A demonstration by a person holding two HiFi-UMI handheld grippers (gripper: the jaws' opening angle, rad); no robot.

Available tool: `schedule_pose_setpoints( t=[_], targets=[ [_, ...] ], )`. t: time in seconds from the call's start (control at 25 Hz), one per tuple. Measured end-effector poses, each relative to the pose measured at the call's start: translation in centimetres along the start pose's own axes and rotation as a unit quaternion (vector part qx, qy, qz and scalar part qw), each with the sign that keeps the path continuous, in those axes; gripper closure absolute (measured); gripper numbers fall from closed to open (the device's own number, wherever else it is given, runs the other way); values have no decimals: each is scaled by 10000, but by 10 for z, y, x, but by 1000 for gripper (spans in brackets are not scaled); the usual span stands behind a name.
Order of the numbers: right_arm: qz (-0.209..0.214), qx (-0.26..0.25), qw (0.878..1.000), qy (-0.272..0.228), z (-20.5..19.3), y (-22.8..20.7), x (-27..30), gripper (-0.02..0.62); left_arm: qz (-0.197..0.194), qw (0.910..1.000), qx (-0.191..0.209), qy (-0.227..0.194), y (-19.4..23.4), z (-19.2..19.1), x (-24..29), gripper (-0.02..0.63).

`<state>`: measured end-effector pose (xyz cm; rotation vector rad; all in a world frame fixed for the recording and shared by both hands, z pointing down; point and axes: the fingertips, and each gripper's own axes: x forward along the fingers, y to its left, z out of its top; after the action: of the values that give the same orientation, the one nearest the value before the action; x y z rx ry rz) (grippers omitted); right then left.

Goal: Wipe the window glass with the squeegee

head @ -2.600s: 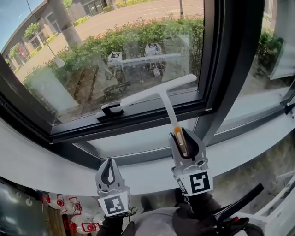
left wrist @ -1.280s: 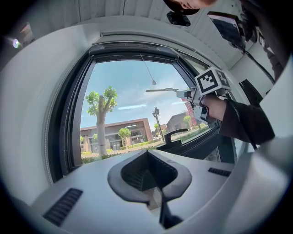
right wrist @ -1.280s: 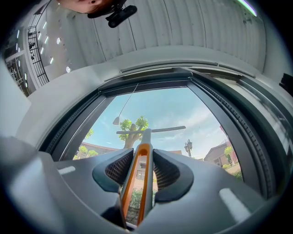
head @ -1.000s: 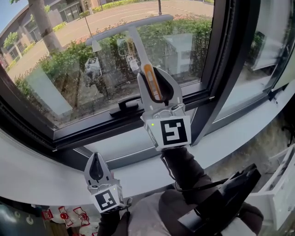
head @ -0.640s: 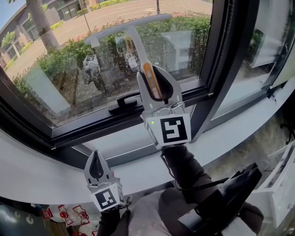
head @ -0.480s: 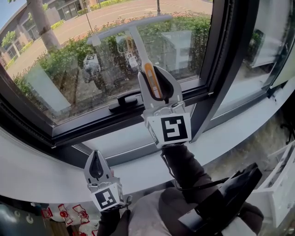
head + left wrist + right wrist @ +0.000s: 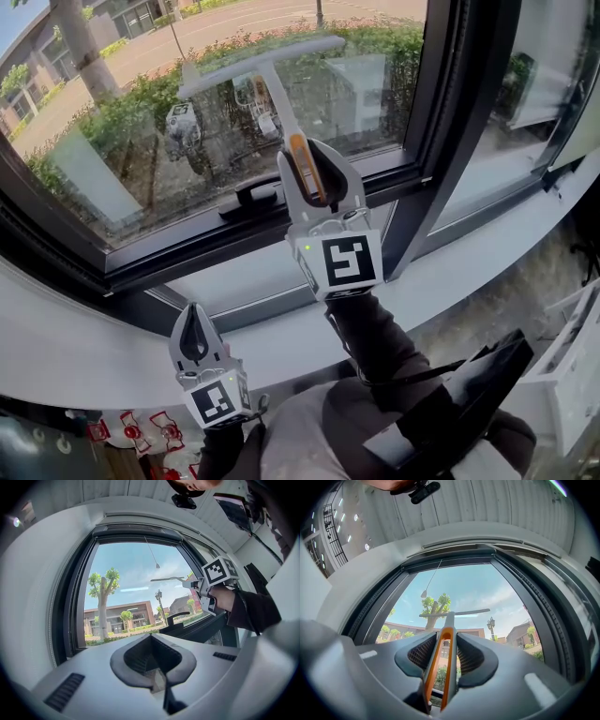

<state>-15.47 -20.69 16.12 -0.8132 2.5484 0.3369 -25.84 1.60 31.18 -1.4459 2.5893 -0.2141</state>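
The squeegee has a white T-shaped blade (image 7: pixel 258 61) that lies against the window glass (image 7: pixel 122 141), high on the pane. Its orange and grey handle (image 7: pixel 302 169) runs down between the jaws of my right gripper (image 7: pixel 309 155), which is shut on it. In the right gripper view the handle (image 7: pixel 443 653) sits between the pads and the blade (image 7: pixel 454 613) crosses the sky ahead. My left gripper (image 7: pixel 195 336) hangs low in front of the sill, shut and holding nothing. In its own view its tips (image 7: pixel 151 638) meet, and the squeegee blade (image 7: pixel 168 579) shows at the right.
A black window handle (image 7: pixel 253 197) lies on the lower frame just left of my right gripper. A thick dark mullion (image 7: pixel 441 122) bounds the pane on the right. The pale sill (image 7: pixel 84 347) curves below. Dark equipment (image 7: pixel 469 403) sits at the lower right.
Since 2.6 s ago my right gripper has lifted the squeegee from the bottom of the pane up the glass. Over the last second it has hardly moved. The left gripper stays low.
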Motion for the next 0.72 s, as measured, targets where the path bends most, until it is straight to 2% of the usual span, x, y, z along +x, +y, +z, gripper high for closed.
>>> schedule_pose_setpoints(
  t=[0.72],
  targets=[
    [1, 175, 9994, 303, -26, 6, -19, 463, -79, 10000, 27, 27, -6, 0, -2, 603]
  ],
)
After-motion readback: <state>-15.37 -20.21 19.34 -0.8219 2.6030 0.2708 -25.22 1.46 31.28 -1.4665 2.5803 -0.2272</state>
